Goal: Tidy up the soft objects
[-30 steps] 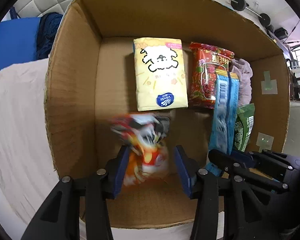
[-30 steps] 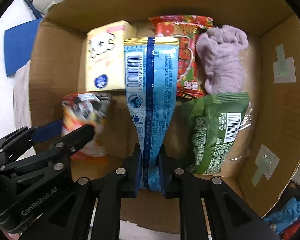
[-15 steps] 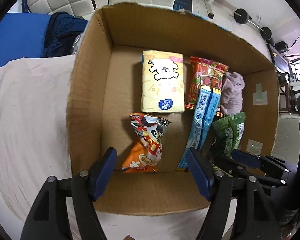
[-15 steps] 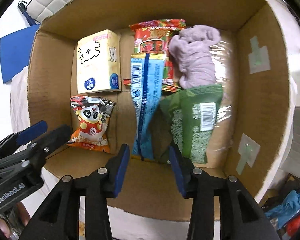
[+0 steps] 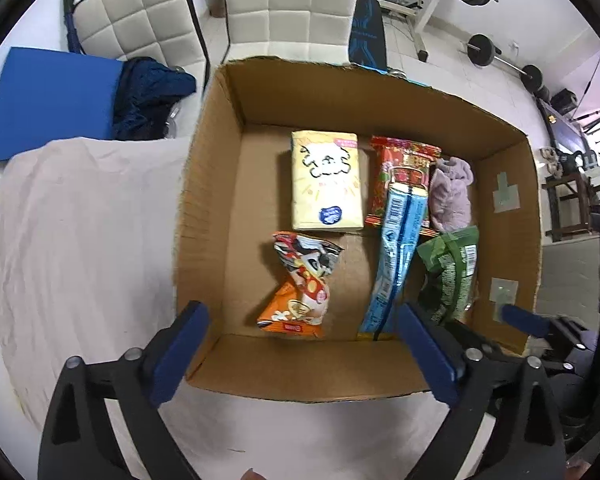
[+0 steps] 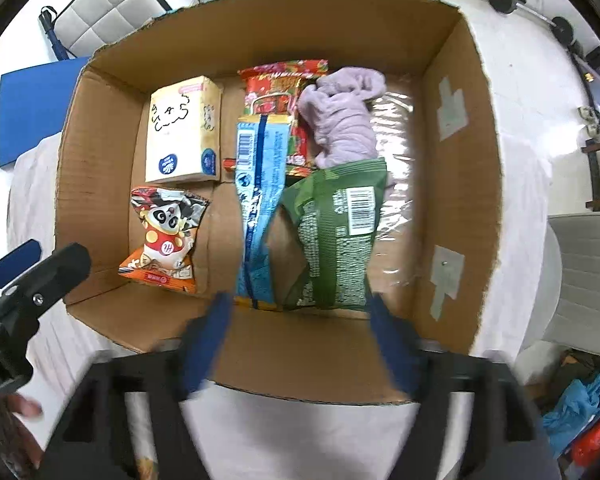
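**Six soft things in the box, both grippers empty**

Six items lie on the floor of the cardboard box (image 5: pixel 204 184), which sits on a table under a pale cloth (image 5: pixel 80 240). At the back are a yellow tissue pack (image 5: pixel 326 180), a red snack bag (image 5: pixel 400 172) and a crumpled lilac cloth (image 6: pixel 340 116). Nearer the front wall are an orange panda snack bag (image 6: pixel 164 236), a long blue packet (image 6: pixel 260 208) lying partly over the red bag, and a green bag (image 6: pixel 336 236) whose top touches the lilac cloth.

Above the near edge of the box, the left gripper (image 5: pixel 300 344) has its jaws spread wide and nothing between them; the orange bag lies on the box floor beyond its fingers. The right gripper (image 6: pixel 300 340) is blurred, but its jaws also stand well apart, empty, over the front wall just short of the blue and green bags.

My guess is that the placing step is finished for these two hands, with both bags let go and lying loose. I can't see any soft item left outside the box in either view, so whether more remains to be packed I cannot tell. If there is more, the next move calls for lifting clear of the box walls and turning toward whatever is left; the free floor along the left side of the box looks like the obvious spot.
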### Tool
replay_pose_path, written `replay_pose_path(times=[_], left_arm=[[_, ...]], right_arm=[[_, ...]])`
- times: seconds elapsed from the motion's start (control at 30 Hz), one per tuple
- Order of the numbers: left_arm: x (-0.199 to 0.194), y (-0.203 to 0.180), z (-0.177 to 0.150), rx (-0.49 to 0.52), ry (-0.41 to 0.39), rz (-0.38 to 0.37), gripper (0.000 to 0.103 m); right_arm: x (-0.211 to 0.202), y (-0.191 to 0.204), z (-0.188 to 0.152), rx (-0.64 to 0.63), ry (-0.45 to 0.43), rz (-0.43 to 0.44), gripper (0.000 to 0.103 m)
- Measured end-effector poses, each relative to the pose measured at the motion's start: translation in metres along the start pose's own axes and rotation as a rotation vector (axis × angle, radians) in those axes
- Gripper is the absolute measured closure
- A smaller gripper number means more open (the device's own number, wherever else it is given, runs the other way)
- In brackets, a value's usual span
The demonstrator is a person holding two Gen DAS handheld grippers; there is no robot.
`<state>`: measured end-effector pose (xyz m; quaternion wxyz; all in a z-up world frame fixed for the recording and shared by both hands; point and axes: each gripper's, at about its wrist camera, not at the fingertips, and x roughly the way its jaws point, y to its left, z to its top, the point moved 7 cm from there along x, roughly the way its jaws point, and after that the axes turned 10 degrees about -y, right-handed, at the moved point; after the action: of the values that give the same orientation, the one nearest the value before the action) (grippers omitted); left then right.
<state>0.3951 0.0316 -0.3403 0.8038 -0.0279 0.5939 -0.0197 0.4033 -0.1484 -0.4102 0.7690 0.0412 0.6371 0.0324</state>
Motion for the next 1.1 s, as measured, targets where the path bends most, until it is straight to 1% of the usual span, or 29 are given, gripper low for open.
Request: replay_pose_path(times=[0.13,0.17,0.2,0.27,0.4,0.6,0.7,0.87,1.0,1.1], left_arm=[[-0.006,0.002,0.000,0.018,-0.042,0.044,0.004],[-0.007,0.002,-0.001,0.022,-0.049,0.052,0.004],[-0.009,0.002,-0.001,0.025,-0.057,0.058,0.004],[-0.013,0.002,-0.002,0.027,-0.071,0.064,0.004],[-0.030,0.000,-0.005,0.031,-0.112,0.075,0.004],[-0.084,-0.009,-0.016,0.051,-0.232,0.099,0.004],[-0.116,-0.015,-0.030,0.040,-0.279,0.083,0.004],[-0.160,-0.022,-0.054,0.053,-0.317,0.083,0.004],[-0.195,-0.026,-0.073,0.050,-0.345,0.072,0.004],[-0.222,-0.027,-0.085,0.047,-0.379,0.075,0.004]], right_arm=[[-0.008,-0.008,-0.001,-0.004,-0.039,-0.060,0.014],[-0.012,-0.010,-0.002,-0.006,-0.052,-0.074,0.011],[-0.013,-0.011,-0.002,-0.007,-0.059,-0.084,0.006],[-0.020,-0.013,-0.003,-0.007,-0.076,-0.091,0.004],[-0.034,-0.014,-0.008,0.004,-0.098,-0.082,0.004],[-0.080,-0.011,-0.025,-0.003,-0.183,-0.058,0.003],[-0.112,-0.010,-0.040,-0.007,-0.239,-0.044,0.000],[-0.159,-0.008,-0.069,-0.024,-0.300,-0.030,0.000],[-0.204,-0.013,-0.100,-0.019,-0.348,-0.019,0.000],[-0.231,-0.020,-0.117,-0.005,-0.375,-0.012,0.000]])
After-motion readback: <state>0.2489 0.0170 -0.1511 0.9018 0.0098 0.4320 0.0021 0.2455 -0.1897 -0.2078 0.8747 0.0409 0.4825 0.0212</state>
